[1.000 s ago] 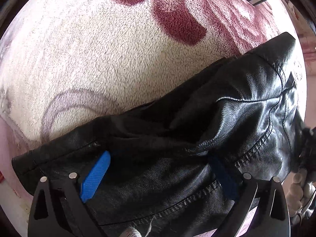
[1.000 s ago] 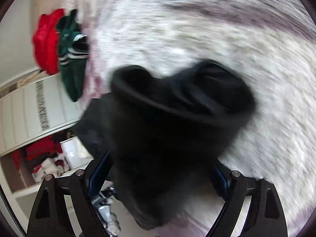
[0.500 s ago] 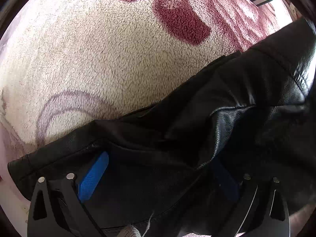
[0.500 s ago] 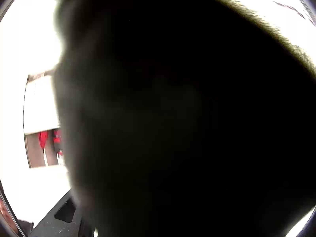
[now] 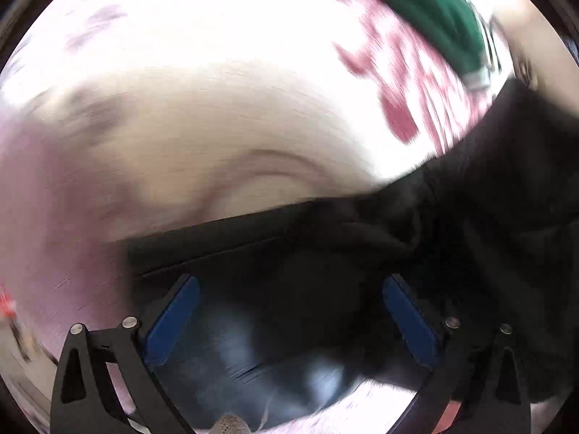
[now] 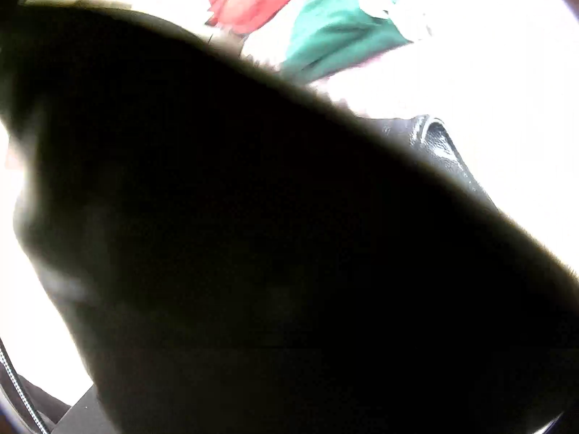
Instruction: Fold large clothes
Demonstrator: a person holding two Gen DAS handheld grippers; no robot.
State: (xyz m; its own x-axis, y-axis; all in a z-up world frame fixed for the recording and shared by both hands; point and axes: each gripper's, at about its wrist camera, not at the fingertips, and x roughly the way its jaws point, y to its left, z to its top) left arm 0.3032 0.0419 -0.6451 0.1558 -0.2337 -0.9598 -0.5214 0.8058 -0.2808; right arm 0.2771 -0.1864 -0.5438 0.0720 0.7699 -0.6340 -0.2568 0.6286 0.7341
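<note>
The black leather jacket (image 5: 325, 289), heavy, limp and slick-looking, sags across the floral fleece blanket (image 5: 217, 126) between the wide-spread left tongs (image 5: 289, 311) and smothers the right tongs' view, their state unclear; seams or hem look like the surest hold.

Left tool (image 5: 289, 311): black frame, blue pads (image 5: 173, 322) (silver screws atop).

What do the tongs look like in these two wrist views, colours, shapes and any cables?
The left tongs have matte black angular fingers with triangular cut-outs, silver round bolt heads, and flat blue pads. In the right wrist view, dark cloth covers nearly everything, so the right tongs cannot be made out; only a flat black corner of the frame and a thin braided silver cable show at the lower left edge.
</note>
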